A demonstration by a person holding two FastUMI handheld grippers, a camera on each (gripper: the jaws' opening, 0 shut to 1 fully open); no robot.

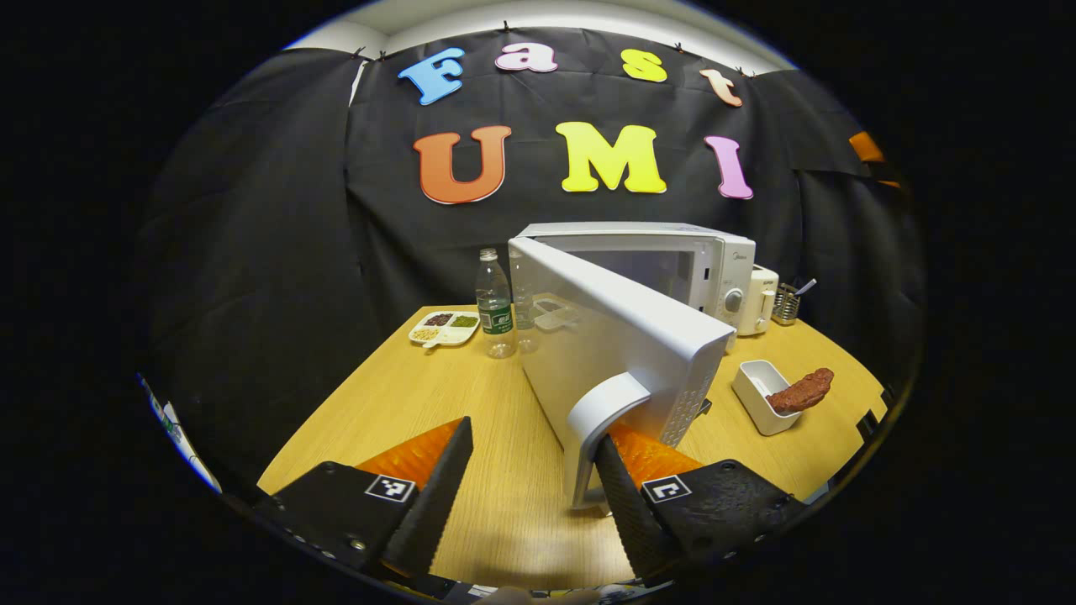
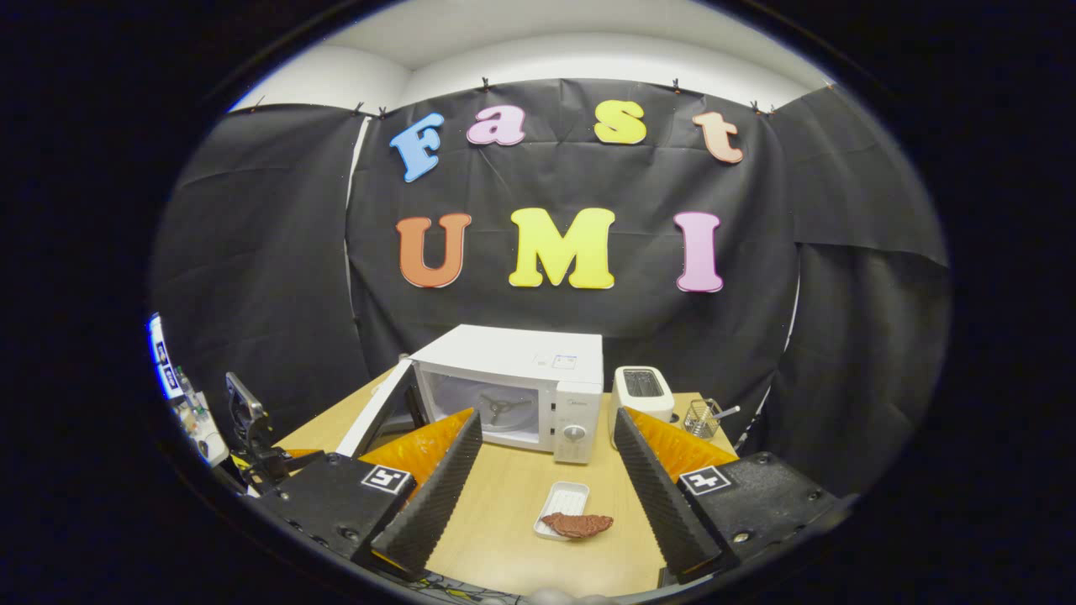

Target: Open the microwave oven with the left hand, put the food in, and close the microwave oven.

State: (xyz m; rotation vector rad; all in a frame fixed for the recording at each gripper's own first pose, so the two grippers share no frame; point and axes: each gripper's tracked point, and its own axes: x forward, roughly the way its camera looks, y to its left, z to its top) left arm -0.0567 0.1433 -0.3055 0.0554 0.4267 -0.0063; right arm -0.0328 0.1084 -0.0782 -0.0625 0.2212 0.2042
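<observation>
The white microwave [image 1: 672,260] stands at the back of the wooden table [image 1: 471,395] with its door [image 1: 614,336] swung open toward me. My left gripper [image 1: 534,437] is open; its right finger [image 1: 626,487] is hooked behind the door's curved handle [image 1: 609,412], and its left finger is out in free air. A brown piece of food [image 1: 803,391] lies across a small white tray [image 1: 754,391] to the right of the door. In the right gripper view, my right gripper [image 2: 546,416] hangs open above the table, and the food [image 2: 577,525] on its tray [image 2: 565,497] lies between and below its fingers. Beyond them the microwave [image 2: 513,391] shows its open cavity, with the door [image 2: 374,420] at its left.
A clear water bottle [image 1: 495,307] and a divided plate of snacks [image 1: 444,328] stand left of the microwave. A white toaster [image 2: 643,391] and a wire utensil holder [image 2: 702,416] sit at its right. Black cloth walls close in the table on all sides.
</observation>
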